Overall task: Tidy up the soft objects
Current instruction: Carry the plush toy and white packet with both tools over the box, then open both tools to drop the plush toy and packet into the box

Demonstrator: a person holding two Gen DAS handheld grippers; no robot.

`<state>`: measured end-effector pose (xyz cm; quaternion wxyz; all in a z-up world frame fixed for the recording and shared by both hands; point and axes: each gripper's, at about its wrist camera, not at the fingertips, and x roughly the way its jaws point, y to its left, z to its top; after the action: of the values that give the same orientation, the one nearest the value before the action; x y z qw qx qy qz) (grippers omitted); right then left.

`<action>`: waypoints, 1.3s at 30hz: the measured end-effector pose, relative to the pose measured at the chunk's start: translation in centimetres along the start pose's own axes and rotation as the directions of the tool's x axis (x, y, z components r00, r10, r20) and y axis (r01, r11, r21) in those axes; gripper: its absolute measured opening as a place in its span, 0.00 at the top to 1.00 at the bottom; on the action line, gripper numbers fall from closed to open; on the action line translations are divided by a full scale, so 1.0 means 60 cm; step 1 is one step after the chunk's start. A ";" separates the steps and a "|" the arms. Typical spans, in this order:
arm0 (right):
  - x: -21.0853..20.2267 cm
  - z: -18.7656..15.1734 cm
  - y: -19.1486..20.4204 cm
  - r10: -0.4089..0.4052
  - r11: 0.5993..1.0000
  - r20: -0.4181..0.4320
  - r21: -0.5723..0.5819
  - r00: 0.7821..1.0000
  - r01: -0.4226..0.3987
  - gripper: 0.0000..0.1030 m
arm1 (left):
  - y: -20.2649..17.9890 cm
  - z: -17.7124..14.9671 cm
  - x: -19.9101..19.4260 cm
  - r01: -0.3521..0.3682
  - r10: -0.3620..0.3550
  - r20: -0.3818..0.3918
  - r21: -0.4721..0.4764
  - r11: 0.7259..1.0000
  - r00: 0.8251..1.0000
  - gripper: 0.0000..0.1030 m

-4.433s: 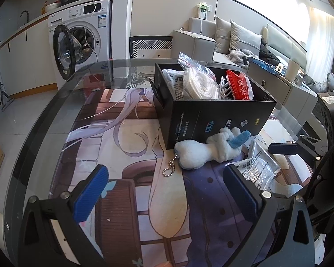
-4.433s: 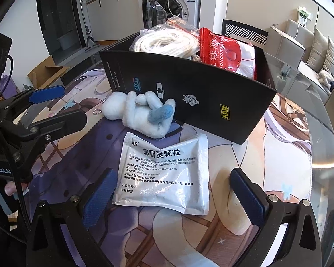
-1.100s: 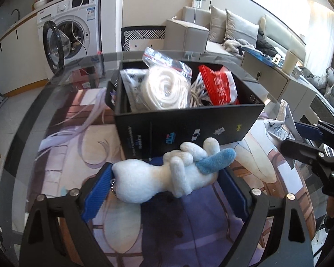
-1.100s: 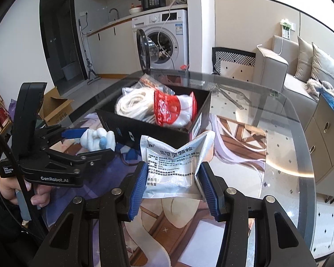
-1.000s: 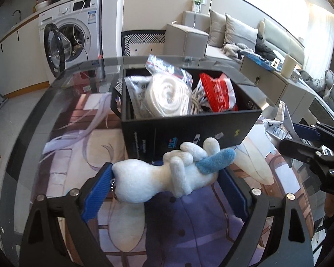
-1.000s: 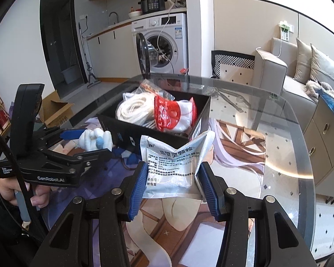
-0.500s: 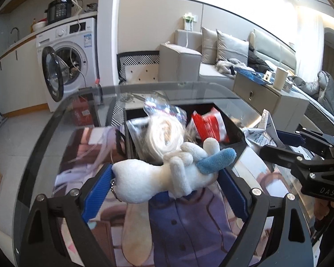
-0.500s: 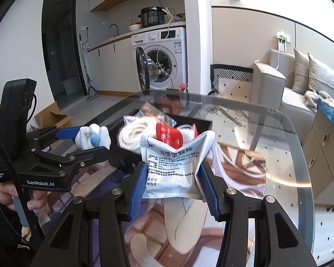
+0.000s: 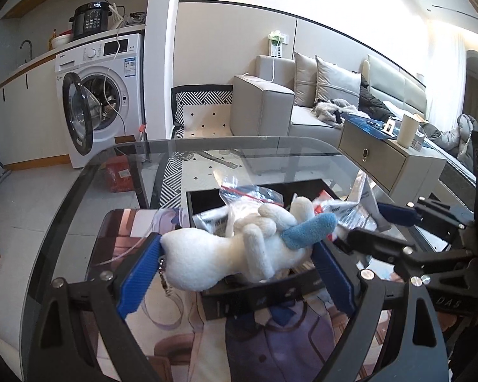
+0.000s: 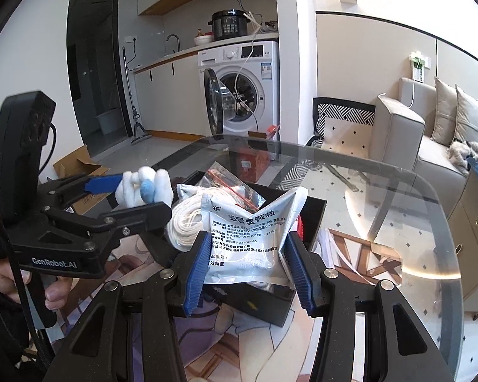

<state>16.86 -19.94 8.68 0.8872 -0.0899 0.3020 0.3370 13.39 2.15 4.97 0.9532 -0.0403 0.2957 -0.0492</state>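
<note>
Plush toy is sitting clamped in the left gripper, hanging above the near wall of the black box. Right gripper is pinching a silver medicine sachet over the same box. Both are lifted but not yet dropped in. Bagged rope is crowding the box beyond the claws; the glass table is lying bare to the right.

a white washer stands at ten o'clock with its round door swung open. a black cooker sits on top of it. a grey sofa with cushions runs from twelve to two o'clock. a patterned chair stands between washer and sofa. a cardboard box lies on the floor at nine o'clock. a mop leans by the cabinets.
</note>
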 end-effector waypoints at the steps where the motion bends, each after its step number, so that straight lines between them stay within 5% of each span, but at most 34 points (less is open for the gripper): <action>1: 0.006 0.000 -0.001 0.001 1.000 -0.003 -0.001 1.000 -0.001 0.53 | 0.001 0.002 0.003 0.000 0.000 0.000 0.002 1.000 1.000 0.11; 22: 0.078 0.005 -0.009 -0.036 0.997 -0.056 -0.068 0.998 0.032 0.49 | -0.004 0.011 0.067 0.012 -0.011 -0.034 0.036 0.999 0.999 0.11; 27: 0.068 0.007 -0.004 -0.048 0.994 -0.051 -0.101 0.998 0.042 0.34 | -0.006 0.013 0.073 0.015 -0.013 -0.040 0.045 0.999 0.999 0.11; 29: 0.055 0.006 -0.005 -0.074 0.992 -0.033 -0.105 0.997 0.070 0.16 | -0.007 0.013 0.072 0.018 -0.016 -0.040 0.045 0.999 0.999 0.11; 39: 0.009 -0.009 -0.043 -0.125 0.992 -0.011 -0.033 0.992 0.125 0.02 | -0.016 0.004 0.071 0.037 -0.031 -0.064 0.079 0.996 0.997 0.08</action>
<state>18.57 -21.79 7.81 0.9030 -0.1253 0.2961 0.2850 16.93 0.73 2.89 0.9432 -0.0055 0.3227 -0.0784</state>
